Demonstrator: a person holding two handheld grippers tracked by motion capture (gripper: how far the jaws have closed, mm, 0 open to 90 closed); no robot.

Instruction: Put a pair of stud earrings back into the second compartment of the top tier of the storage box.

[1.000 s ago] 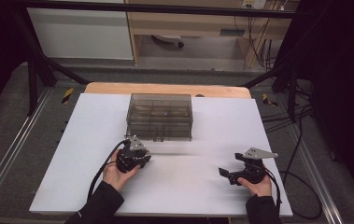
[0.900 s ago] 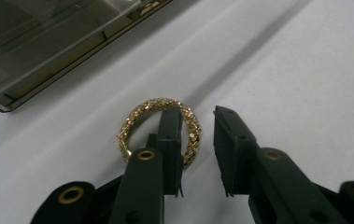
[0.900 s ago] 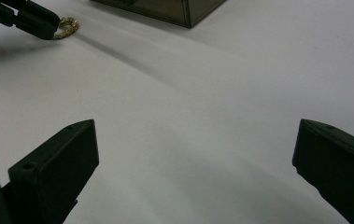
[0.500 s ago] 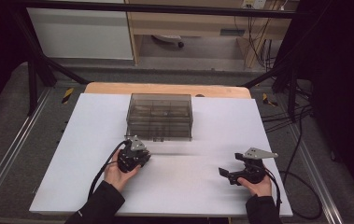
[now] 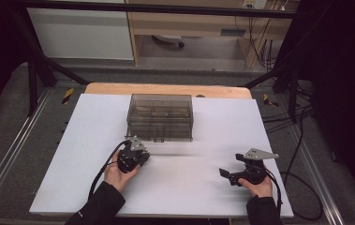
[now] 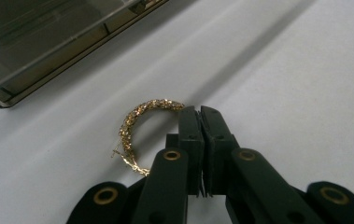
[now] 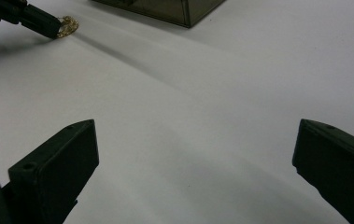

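Left tool: jaws have just been closing and are now pressed together, pinching the edge of the earring.
Earring: gold glittery hoop, lying on the white counter just in front of the box, held at its near end.
Right tool: jaws spread wide, nothing between them, well apart from the earring.
Box: smoky, clear, lid shut.
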